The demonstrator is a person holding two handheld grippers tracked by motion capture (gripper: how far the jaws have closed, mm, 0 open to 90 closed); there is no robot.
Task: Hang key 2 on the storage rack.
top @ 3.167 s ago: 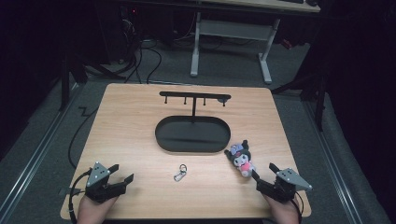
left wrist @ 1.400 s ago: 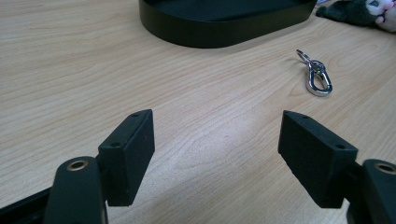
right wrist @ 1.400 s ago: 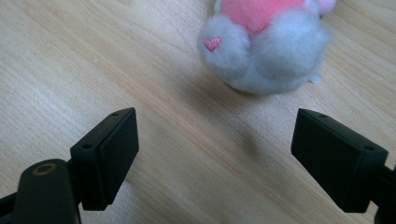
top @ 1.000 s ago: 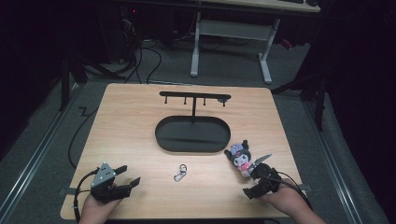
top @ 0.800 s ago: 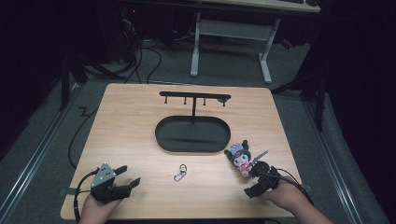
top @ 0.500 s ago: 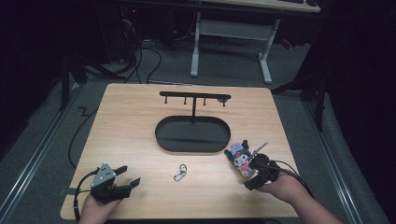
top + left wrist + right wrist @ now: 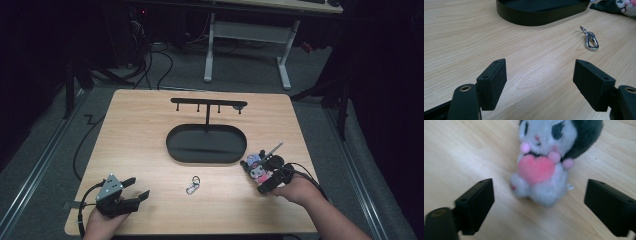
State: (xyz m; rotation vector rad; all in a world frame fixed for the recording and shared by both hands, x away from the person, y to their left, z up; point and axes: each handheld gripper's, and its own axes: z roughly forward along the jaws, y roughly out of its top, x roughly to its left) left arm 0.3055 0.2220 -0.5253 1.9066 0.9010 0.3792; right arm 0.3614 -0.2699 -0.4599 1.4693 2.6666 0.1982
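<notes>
Table (image 7: 135, 125): light wood, centre of frame.
Stand (image 7: 206, 142): black oval base with hook bar, upper middle.
Clasp (image 7: 192, 184): metal, lower middle.
Plush toy (image 7: 255, 167): lower right, lying flat.

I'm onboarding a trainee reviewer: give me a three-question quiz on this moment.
1. True or false: the right gripper is open, the plush toy lying ahead of it.
2. What lies nearest the left gripper? A) metal clasp B) black stand C) plush toy
3. Fill in: the plush toy holds a pink ____.

Key: 1 true; 2 A; 3 heart.
</notes>
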